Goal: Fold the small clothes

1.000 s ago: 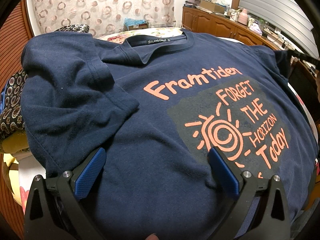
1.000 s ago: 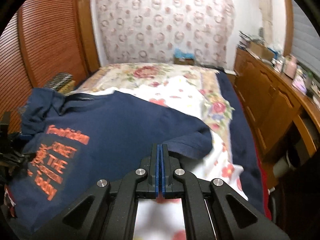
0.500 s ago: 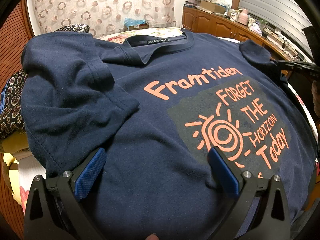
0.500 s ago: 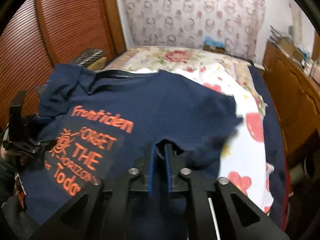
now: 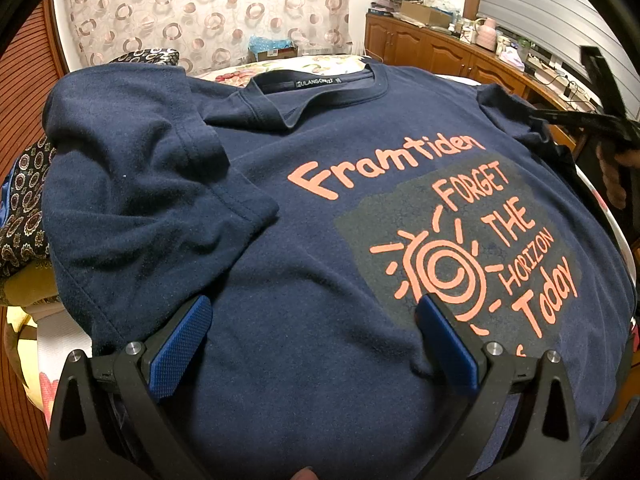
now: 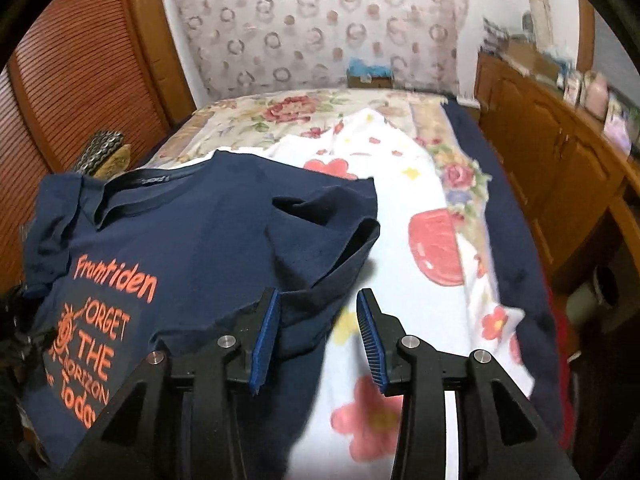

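Now right gripper jaws just parted, sleeve loose between; left gripper jaws wide on T-shirt.

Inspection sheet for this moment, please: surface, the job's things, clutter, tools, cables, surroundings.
Surface: bed with a floral sheet.
Job's things: navy T-shirt lies print up; one sleeve folded in, the other sleeve rumpled at the edge.
Clutter: patterned cloth beside the shirt.
Tools: left tool open over the hem; right tool open, jaws just opening, sleeve released.
Cables: nothing seen on the bed.
Surroundings: wooden cabinets, louvred doors.
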Demonstrator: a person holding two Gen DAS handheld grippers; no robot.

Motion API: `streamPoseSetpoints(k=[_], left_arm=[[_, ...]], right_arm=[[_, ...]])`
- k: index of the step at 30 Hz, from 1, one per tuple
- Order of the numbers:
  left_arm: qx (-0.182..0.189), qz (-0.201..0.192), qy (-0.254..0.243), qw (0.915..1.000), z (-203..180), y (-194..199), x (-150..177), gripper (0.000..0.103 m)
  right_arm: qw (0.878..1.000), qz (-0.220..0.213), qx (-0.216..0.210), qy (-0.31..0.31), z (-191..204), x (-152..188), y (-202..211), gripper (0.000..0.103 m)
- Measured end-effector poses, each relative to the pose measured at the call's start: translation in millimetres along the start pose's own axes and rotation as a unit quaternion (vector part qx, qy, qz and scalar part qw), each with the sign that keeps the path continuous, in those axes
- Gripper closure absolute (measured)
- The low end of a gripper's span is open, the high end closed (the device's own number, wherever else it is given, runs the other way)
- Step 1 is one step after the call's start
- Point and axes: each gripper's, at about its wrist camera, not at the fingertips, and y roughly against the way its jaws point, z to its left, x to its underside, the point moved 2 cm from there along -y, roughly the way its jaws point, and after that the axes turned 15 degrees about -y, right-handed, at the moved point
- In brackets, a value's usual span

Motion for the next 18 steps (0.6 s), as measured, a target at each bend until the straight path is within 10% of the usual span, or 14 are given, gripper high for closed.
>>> streamPoseSetpoints(k=[7,11,18], left_arm=[[0.0,0.0,0.0,1.0,0,0,0,0.0],[0.0,0.0,0.0,1.0,0,0,0,0.0],[0.0,0.0,0.0,1.0,0,0,0,0.0]], right_arm=[[1.0,0.01,0.005,-0.021,0,-20,-17,0.062],[1.0,0.006,0.0,0.01,12,-25,-13,0.096],[0.998,-0.039,-0.029,0.05,47,-37,9,0.097]])
